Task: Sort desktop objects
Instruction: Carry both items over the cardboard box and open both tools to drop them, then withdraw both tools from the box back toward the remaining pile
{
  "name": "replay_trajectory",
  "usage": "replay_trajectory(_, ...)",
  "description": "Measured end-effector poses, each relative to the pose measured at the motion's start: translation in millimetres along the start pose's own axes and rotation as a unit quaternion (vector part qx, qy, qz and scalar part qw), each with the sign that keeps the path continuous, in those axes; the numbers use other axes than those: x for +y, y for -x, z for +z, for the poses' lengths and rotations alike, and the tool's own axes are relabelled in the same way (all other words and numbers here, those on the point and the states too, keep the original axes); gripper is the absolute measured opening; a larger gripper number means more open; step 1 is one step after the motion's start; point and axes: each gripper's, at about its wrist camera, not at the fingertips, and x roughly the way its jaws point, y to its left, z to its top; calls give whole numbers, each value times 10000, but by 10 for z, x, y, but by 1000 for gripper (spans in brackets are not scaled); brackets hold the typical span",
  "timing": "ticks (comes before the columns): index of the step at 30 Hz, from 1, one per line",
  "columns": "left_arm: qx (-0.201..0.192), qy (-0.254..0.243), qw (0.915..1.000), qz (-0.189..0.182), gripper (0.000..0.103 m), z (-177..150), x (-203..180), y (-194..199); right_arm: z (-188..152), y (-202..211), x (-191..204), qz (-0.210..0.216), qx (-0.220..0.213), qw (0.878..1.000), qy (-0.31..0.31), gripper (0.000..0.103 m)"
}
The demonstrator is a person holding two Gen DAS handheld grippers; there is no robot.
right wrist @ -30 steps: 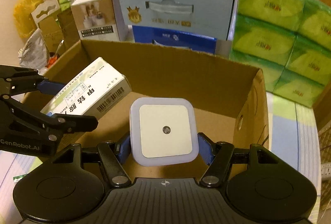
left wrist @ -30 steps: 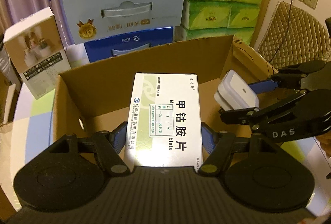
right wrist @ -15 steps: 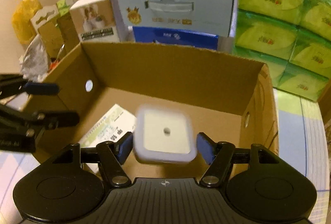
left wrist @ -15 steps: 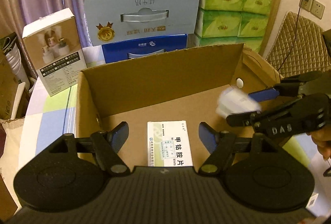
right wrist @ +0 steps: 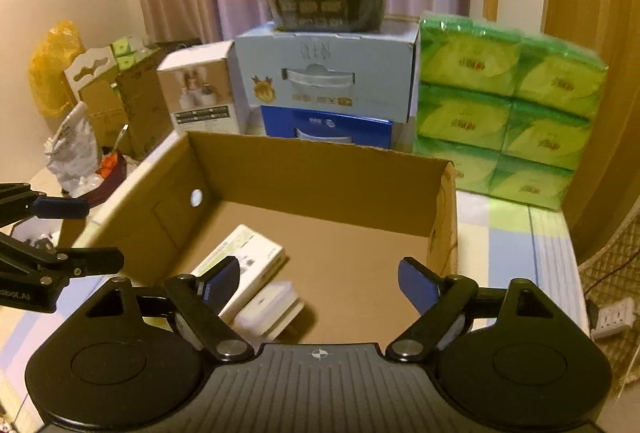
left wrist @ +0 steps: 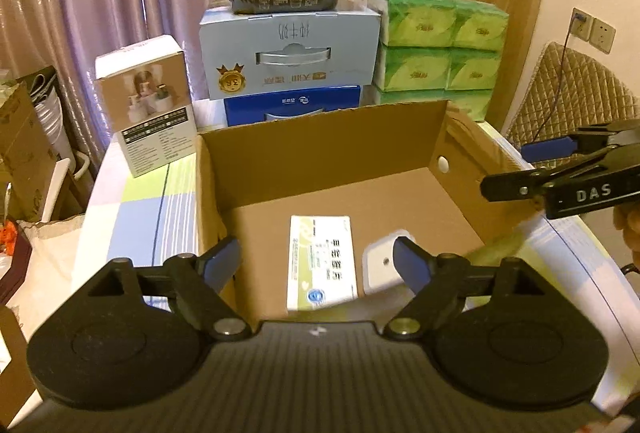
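From my left wrist camera, my left gripper (left wrist: 318,259) is spread wide and carries nothing. Inside the cardboard box (left wrist: 320,145), the medicine box (left wrist: 322,261) lies flat on the floor at 6 o'clock from the box's middle. The white night light (left wrist: 380,267) sits just beside it at its 3 o'clock. The right gripper (left wrist: 516,169) hangs at 3 o'clock over the box's right wall, fingers apart.

From my right wrist camera, my right gripper (right wrist: 318,283) is spread wide and empty too. The medicine box (right wrist: 250,261) and night light (right wrist: 268,307) lie at 7 o'clock on the box floor (right wrist: 360,257), close together. The left gripper (right wrist: 76,233) reaches in at 9 o'clock.
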Motion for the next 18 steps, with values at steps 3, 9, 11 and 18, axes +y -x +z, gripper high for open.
replay_trajectory(3,-12,19,10000,9,86,-76,-61,212,-104,232,111,-10,-28,10000,28,89)
replay_trajectory(9,-19,38,10000,7,101,-358,-261,644,-478,709,286,50,-43,9998,-178,99)
replay_trajectory(11,-12,42,10000,42,102,-477,-330,785,-638,876,326,-23,-113,9995,-305,101)
replay_trajectory(18,75,161,9998,123,102,-960,-545,1235,-1362,1456,431,-200,-171,9960,-853,101)
